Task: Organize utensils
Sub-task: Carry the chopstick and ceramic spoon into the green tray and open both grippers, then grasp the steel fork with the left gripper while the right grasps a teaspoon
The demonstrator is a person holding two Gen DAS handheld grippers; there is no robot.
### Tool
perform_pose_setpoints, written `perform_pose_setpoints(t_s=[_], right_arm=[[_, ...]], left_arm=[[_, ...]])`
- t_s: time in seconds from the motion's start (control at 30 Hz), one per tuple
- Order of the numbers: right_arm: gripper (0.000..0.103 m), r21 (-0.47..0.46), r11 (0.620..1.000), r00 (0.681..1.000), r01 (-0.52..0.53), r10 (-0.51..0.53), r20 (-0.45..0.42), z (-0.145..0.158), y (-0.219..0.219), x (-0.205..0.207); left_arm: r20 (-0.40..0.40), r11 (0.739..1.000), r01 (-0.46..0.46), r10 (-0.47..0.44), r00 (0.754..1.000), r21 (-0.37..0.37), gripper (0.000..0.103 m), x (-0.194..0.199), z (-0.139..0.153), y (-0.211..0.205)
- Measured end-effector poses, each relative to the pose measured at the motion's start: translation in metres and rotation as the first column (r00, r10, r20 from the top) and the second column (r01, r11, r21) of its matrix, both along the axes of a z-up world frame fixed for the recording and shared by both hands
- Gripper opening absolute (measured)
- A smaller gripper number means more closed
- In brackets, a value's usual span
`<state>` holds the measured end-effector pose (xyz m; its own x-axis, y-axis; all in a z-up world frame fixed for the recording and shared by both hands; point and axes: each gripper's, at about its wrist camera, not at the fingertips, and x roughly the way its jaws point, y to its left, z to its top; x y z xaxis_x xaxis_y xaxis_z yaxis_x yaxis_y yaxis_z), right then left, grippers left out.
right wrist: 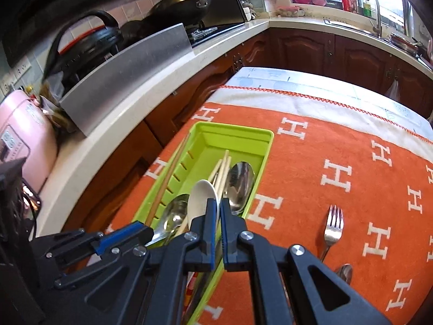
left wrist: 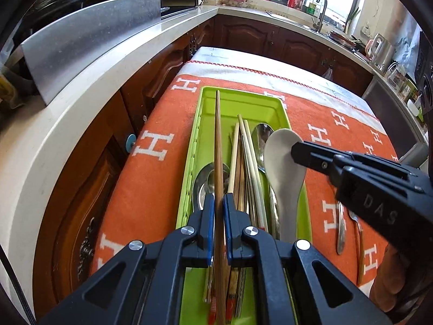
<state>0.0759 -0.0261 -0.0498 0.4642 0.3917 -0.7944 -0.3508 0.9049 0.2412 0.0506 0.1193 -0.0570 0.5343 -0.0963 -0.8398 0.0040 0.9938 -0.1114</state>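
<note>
The green tray (left wrist: pixel 238 100) is running 12-to-6 under both: left gripper (left wrist: pixel 218 203) pinching a chopstick (left wrist: pixel 218 140) lengthwise, right gripper (right wrist: pixel 219 208) pinching the white spoon (right wrist: pixel 200 197).

Left gripper (left wrist: pixel 218 197) pitched steeply downward, its 2 blue-padded jaws clamped on a brown chopstick (left wrist: pixel 218 140). Right gripper (right wrist: pixel 219 203) angled down likewise, jaws pinched on the rim of a white spoon (right wrist: pixel 201 197). Both side by side, near each other, right one reaching in beside the left.
</note>
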Motion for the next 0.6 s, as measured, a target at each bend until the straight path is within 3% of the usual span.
perform_pose_setpoints(t_s=[0.1,0.27,0.47,0.6], right_arm=[[0.007,-0.010,1.000,1.000,0.008,-0.008,-0.028,-0.005,0.001,0.005],[0.009,-0.006,1.000,0.999,0.014,-0.014,-0.046,-0.006,-0.003,0.004],[0.009,0.008,1.000,0.999,0.019,-0.018,-0.030,0.002,-0.016,-0.008],[0.009,0.022,0.999,0.999,0.033,-0.032,-0.038,0.004,-0.034,-0.016]], left_arm=[[0.006,1.000,0.014,-0.014,1.000,0.012,0.013,0.004,-0.001,-0.004],[0.053,0.999,0.013,-0.015,0.999,0.038,0.054,-0.001,0.008,-0.008],[0.078,0.999,-0.023,0.020,0.997,0.033,0.070,-0.013,0.021,-0.005],[0.101,0.997,-0.068,0.064,0.993,0.044,0.075,-0.022,0.028,-0.001]])
